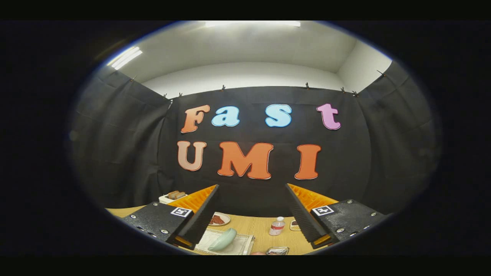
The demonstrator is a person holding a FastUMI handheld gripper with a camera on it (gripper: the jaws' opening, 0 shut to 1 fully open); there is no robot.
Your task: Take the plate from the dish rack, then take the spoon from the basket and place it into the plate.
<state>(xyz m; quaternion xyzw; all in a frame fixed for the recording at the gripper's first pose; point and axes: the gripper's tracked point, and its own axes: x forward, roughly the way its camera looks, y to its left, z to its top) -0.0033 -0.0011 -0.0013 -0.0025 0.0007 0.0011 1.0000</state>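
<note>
My gripper [252, 188] is open, with a wide gap and nothing between its fingers. It is held high over a wooden table [261, 230] and faces the booth's black wall. Far below, between the fingers and closer to the left one, a pale green plate [223, 239] lies tilted on a white rack or tray [241, 245]. The left finger hides the near left part of that tray.
A small plate with red food [218, 219] sits beyond the tray. A small clear bottle [277, 226] and a little dish [294, 225] stand by the right finger. A white box with bread [173, 196] sits far left. A dark-rimmed object [277, 251] lies nearest me.
</note>
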